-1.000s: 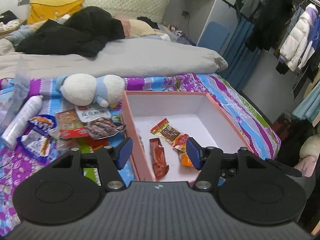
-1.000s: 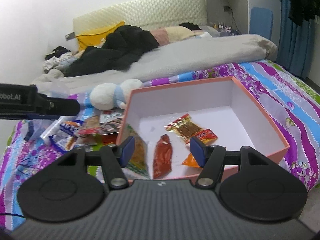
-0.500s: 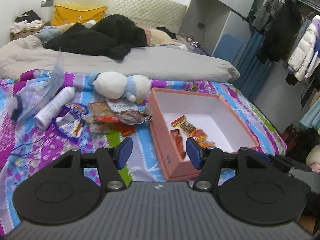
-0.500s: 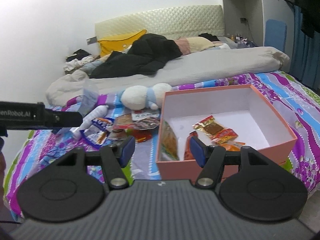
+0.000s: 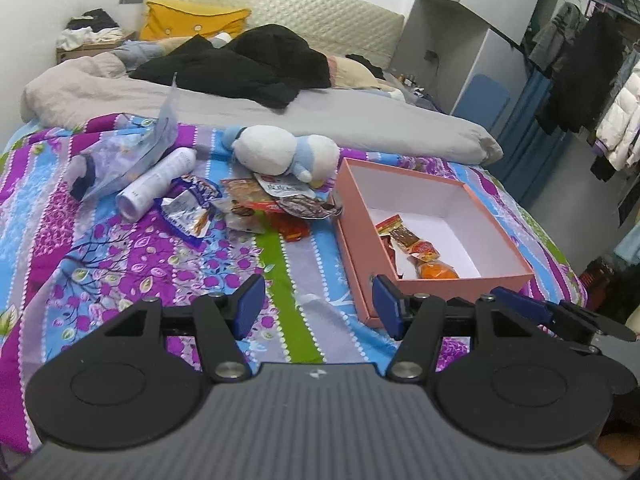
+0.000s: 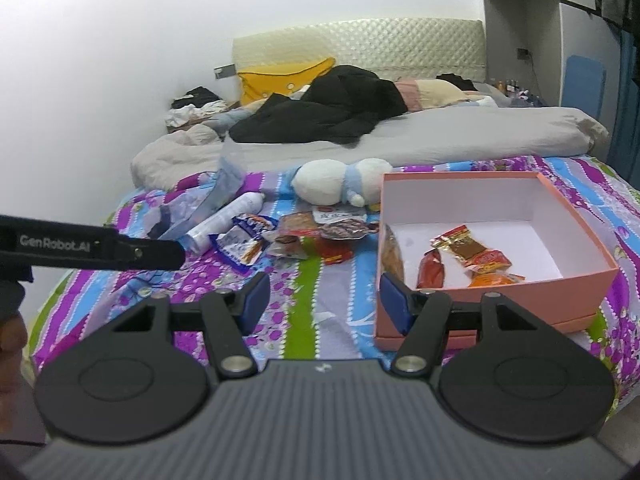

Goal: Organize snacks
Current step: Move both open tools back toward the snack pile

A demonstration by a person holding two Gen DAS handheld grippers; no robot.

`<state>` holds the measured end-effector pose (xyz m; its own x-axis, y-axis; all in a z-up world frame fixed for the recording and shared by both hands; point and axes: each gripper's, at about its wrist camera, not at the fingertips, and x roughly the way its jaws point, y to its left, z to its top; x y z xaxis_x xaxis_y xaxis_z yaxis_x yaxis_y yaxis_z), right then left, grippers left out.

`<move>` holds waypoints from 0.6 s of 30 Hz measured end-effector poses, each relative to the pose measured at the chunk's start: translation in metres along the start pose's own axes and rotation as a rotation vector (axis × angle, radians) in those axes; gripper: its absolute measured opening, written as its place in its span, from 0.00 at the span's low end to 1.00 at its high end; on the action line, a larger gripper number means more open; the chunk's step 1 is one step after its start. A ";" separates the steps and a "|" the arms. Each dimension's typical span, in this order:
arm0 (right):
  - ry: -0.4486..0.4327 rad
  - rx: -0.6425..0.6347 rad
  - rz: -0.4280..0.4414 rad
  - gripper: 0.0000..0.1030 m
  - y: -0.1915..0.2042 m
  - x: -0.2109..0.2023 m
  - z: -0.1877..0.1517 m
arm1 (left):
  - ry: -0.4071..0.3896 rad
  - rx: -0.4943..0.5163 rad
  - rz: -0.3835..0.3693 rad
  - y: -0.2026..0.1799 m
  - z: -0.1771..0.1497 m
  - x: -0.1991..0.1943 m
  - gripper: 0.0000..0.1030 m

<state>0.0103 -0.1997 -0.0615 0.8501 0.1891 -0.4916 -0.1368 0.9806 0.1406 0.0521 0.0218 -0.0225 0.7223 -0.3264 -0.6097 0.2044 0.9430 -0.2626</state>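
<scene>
A pink open box [image 5: 356, 236] [image 6: 576, 280] sits on the patterned bedspread with several snack packets [image 5: 416, 244] [image 6: 472, 252] inside. More snack packets [image 5: 276, 204] [image 6: 320, 236] lie in a loose pile left of the box, with a blue-and-white packet [image 5: 188, 212] [image 6: 244, 244] further left. My left gripper [image 5: 316, 306] is open and empty, above the bedspread near the box's front left corner. My right gripper [image 6: 324, 300] is open and empty, in front of the box. The left gripper's body [image 6: 92, 248] shows at the left of the right wrist view.
A white and blue plush toy [image 5: 284, 152] [image 6: 340, 180] lies behind the snack pile. A white bottle [image 5: 156, 184] [image 6: 224, 220] and a clear plastic bag [image 5: 128, 156] lie to the left. A grey duvet [image 5: 280, 116] and black clothes cover the far bed. Clothes hang at the right.
Both grippers have pulled back and up from over the box. The box and snack pile now look smaller and farther. Both stay open and empty.
</scene>
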 end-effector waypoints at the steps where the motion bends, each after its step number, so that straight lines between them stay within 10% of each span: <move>1: -0.001 -0.001 0.001 0.61 0.002 0.000 -0.002 | 0.002 -0.003 0.003 0.001 -0.001 -0.001 0.63; 18: 0.005 0.017 0.011 0.61 0.018 0.012 -0.036 | -0.023 -0.013 0.078 0.044 -0.026 -0.013 0.63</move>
<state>-0.0003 -0.1780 -0.0959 0.8462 0.2004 -0.4938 -0.1377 0.9773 0.1607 0.0344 0.0658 -0.0453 0.7507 -0.2500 -0.6115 0.1381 0.9646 -0.2247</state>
